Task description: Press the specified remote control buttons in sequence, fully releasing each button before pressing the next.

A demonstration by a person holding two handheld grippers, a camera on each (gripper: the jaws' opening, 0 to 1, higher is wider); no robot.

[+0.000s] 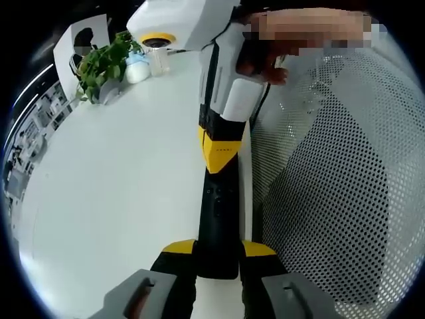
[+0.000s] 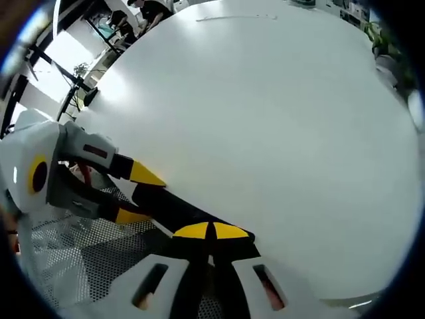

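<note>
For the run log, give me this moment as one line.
left gripper: shut on remote | right gripper: shut, tips on remote | table: white | plant: far edge

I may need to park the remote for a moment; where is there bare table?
The white table is bare left of the remote, up to the potted plant and small bottle at the far edge. Crowded spots: around the remote, with both grippers, and the mesh chair back beside it.
</note>
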